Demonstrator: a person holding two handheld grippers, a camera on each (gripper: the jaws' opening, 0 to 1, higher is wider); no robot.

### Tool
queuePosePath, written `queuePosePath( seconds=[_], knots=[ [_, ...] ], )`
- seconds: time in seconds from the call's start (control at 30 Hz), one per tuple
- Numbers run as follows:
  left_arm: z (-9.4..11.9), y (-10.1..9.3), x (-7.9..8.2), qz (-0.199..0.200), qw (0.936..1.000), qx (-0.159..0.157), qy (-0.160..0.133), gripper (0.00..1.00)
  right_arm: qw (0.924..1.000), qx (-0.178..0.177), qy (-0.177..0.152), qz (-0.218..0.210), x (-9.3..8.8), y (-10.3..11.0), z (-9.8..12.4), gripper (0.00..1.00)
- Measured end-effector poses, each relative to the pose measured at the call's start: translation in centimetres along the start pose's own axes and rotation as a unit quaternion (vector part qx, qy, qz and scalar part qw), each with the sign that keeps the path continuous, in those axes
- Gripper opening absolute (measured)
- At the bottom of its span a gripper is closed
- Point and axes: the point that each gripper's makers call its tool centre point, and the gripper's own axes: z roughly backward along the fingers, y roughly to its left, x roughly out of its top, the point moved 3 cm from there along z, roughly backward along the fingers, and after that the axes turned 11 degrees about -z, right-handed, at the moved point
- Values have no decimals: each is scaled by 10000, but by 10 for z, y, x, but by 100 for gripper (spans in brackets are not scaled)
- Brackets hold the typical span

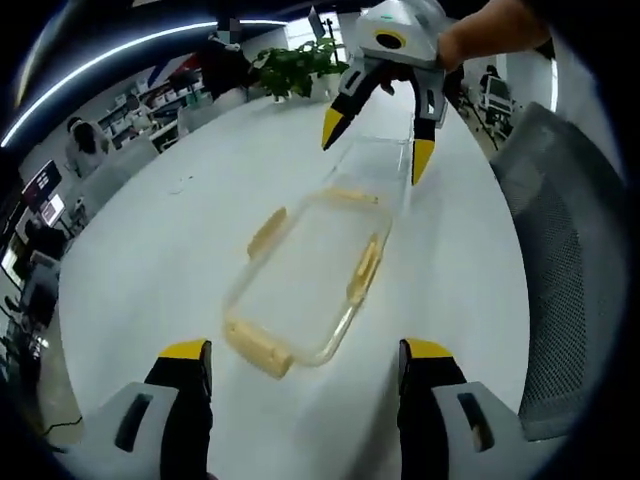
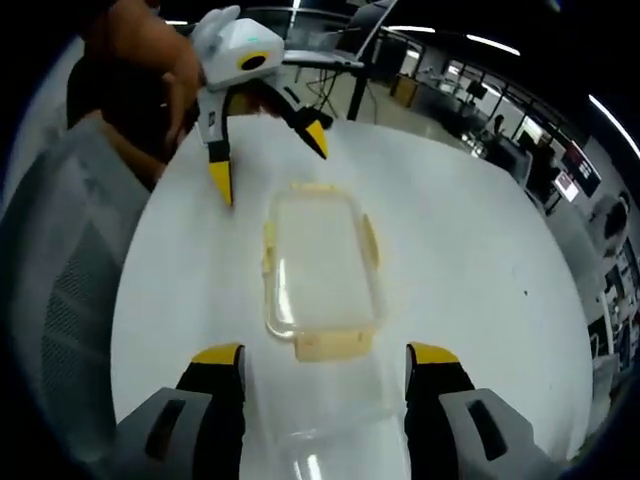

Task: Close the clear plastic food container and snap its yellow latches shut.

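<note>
The clear container [image 1: 308,285] is see-through, so its walls are hard to make out against the white table [image 1: 150,260] in the left gripper view. Its far end, under the right gripper [image 1: 377,150], fades into the table and cannot be told apart. In the right gripper view, a clear part [image 2: 320,440] near the bottom is cut off by the picture's edge, and it is too faint to tell what it is. The left gripper [image 1: 305,365] is cut off at the bottom, so just its yellow-tipped fingers [image 1: 185,352] show. The chair [image 2: 60,270] is cut by the rim. Far-off people and desks are too small and blurry to tell.
</note>
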Motion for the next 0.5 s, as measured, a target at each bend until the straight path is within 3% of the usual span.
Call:
queuePosePath(
  seconds=[0.33,0.5],
  knots=[
    [-2,8,-7,-301,9993,-143,170,74,9992,140,249,277,0,-2,-11,62],
    [-4,13,-11,-475,9984,-186,254,73,9988,266,355,197,0,-3,-16,61]
  ],
)
